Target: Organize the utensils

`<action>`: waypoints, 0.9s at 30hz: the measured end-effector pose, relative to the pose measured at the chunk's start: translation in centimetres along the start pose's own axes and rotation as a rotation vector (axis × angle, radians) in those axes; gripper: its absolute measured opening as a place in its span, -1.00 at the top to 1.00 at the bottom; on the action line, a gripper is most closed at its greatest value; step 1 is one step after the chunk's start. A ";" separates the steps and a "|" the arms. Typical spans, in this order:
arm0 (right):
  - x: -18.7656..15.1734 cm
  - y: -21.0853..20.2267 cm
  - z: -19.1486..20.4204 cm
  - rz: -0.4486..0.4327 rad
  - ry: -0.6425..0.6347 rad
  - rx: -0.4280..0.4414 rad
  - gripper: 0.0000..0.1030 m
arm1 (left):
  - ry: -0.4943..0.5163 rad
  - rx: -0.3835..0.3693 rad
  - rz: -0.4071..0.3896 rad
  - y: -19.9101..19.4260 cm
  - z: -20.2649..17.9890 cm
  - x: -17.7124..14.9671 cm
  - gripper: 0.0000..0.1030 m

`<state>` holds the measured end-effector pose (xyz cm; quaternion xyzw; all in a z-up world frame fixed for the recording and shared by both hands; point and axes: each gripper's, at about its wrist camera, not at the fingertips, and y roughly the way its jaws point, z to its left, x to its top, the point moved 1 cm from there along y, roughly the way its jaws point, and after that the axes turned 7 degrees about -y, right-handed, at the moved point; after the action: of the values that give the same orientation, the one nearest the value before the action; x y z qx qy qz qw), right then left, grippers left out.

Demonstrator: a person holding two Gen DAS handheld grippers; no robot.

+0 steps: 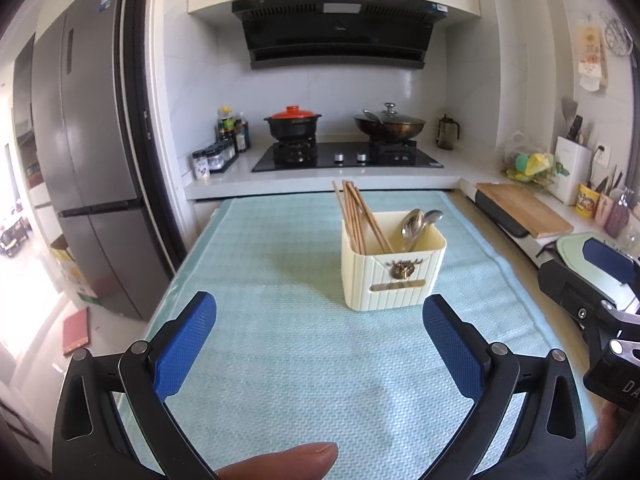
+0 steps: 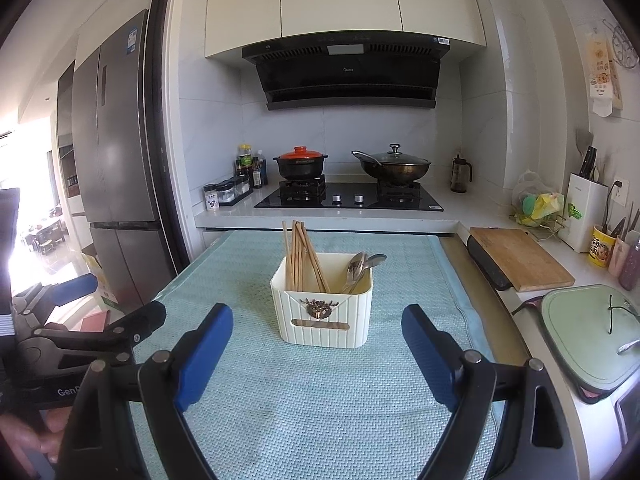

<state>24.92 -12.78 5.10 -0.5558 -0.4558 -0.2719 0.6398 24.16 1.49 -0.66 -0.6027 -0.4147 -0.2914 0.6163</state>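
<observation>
1. The left gripper (image 1: 319,334) and right gripper (image 2: 317,346) hover spread wide, holding nothing, near the holder.
2. The holder (image 2: 325,311) stands upright on the cloth-covered table (image 2: 312,408).
3. Inside the holder, chopsticks (image 2: 298,254) lean left, spoons (image 2: 360,266) right.

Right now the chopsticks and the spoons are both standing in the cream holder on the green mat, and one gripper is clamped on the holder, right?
Not quite. The chopsticks and spoons do stand in the cream holder on the green mat, but neither gripper holds it. The right wrist view shows the right gripper open and short of it; the left wrist view shows the left gripper open too.
</observation>
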 end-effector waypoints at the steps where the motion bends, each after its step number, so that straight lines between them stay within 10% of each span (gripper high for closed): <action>1: 0.0 -0.1 0.0 -0.001 -0.002 0.001 -0.71 | -0.002 0.001 0.002 0.0 0.1 0.0 -0.99; 27: 0.0 -0.6 0.8 0.004 -0.037 0.015 -0.71 | -0.010 -0.017 0.010 -0.2 0.1 0.3 -0.99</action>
<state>24.22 -12.16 5.33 -0.5568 -0.4687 -0.2566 0.6360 24.10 1.63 -0.35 -0.6115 -0.4120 -0.2888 0.6106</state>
